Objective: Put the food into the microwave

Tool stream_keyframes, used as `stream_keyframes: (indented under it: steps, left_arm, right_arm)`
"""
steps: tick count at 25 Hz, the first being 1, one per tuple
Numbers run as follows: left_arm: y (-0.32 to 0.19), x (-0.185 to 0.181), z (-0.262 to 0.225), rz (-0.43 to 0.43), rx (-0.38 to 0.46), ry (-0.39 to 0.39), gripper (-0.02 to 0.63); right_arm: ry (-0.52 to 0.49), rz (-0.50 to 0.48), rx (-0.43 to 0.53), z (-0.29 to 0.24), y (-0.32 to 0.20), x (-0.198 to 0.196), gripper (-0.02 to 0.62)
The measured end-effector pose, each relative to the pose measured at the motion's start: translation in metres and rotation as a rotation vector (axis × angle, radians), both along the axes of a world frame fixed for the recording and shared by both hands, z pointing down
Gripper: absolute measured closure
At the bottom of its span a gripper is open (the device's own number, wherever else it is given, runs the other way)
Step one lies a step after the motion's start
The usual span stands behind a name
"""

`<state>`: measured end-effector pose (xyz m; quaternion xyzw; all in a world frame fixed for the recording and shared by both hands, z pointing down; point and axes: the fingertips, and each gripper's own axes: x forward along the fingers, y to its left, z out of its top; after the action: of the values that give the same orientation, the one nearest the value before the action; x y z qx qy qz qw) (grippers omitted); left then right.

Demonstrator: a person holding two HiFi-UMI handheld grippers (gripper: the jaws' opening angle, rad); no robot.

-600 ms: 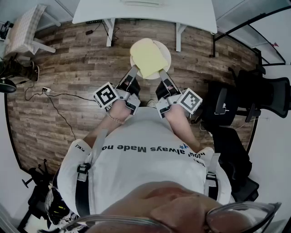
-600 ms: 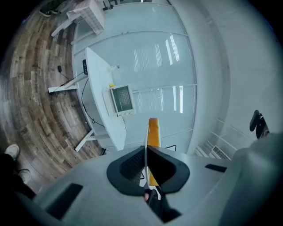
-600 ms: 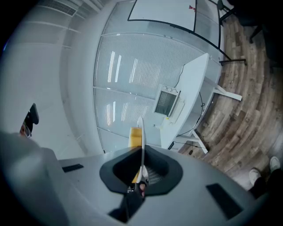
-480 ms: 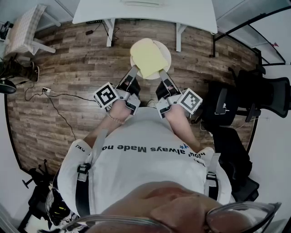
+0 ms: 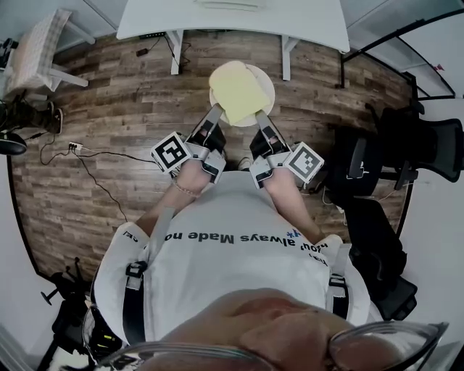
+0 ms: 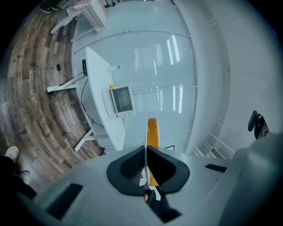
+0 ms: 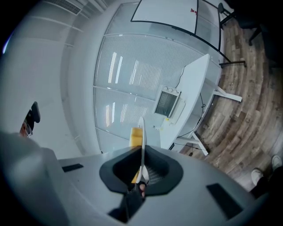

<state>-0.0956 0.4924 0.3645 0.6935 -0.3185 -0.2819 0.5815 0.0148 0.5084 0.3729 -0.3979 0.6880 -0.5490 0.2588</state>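
Above the wood floor (image 5: pixel 109 109), well short of the microwave (image 6: pixel 120 100) on the white table (image 5: pixel 232 22), left gripper (image 5: pixel 215 112) and right gripper (image 5: pixel 259 117) each pinch the plate (image 5: pixel 266 81) rim, so a tilt or uneven pull could slide the yellow food (image 5: pixel 238 93) off

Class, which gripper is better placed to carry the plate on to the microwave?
Left, marginally: the yellow food lies toward its side of the plate. But the left gripper and right gripper both clamp the rim, so they probably carry it together.
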Motion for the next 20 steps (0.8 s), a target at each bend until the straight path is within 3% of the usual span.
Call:
stream_keyframes:
  steps: [14,20]
  left_arm:
    - [-0.020,-0.031,0.008,0.010,-0.028,0.003,0.591]
    - [-0.047,-0.024,0.011,-0.003,-0.021,0.002,0.591]
  right_arm:
    - [-0.028,0.024,-0.033,0.011,-0.018,-0.031,0.572]
    - [-0.045,0.017,-0.030,0.014,-0.047,-0.024,0.572]
